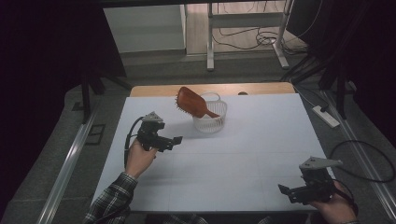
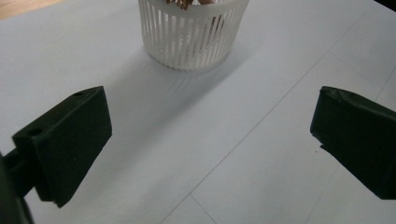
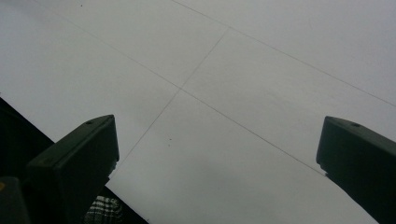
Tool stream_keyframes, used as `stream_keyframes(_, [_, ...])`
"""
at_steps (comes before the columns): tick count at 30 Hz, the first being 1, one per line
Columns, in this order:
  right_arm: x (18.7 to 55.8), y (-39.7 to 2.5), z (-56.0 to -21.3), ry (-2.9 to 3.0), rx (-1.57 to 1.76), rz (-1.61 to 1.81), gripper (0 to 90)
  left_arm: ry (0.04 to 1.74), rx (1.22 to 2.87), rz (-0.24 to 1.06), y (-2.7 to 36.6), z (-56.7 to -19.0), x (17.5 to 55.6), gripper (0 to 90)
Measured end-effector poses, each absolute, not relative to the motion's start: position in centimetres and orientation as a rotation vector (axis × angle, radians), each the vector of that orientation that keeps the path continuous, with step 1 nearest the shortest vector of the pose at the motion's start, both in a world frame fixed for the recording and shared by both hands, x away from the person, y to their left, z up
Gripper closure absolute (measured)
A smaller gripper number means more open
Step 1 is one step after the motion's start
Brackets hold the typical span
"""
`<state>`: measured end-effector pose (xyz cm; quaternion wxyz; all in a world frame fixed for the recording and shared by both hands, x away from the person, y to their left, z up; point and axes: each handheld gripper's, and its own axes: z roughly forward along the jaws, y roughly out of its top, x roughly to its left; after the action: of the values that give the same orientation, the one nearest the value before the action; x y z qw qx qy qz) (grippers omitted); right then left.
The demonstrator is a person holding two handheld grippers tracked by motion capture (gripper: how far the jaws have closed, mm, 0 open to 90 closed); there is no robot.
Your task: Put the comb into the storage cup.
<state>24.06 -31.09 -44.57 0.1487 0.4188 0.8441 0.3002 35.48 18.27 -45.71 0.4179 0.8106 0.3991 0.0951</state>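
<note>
We see a white table (image 1: 243, 154) with faint grid lines, wooden edge at the far side. On it, toward the far middle, stands a white slatted plastic basket (image 1: 210, 117), upright, with a loop handle at its rim. In the basket: one wooden paddle hairbrush (image 1: 191, 103), handle down inside, head tilted up and out over the far-left rim, bristles facing left. We can't tell if anything else is in there

In the left gripper view the basket (image 2: 192, 35) sits straight ahead past the jaws, near but not touching, slats showing brush parts behind them

Left gripper (image 1: 173, 141) hovers just near-left of the basket, pointed toward it, jaws wide apart, nothing between them. Right gripper (image 1: 286, 192) is at the table's near-right corner, well apart from basket and brush, jaws also spread wide and empty over bare tabletop, with the table's near edge and a plaid sleeve (image 3: 103, 211) just below
</note>
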Motion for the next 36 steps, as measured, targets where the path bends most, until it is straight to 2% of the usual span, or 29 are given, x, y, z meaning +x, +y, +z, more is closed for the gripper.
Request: stream_keyframes(36, [24.0,-31.0,-44.6,2.422,1.199,0.861,0.0,1.003,2.036,0.266,19.6,-45.6,31.8,0.0])
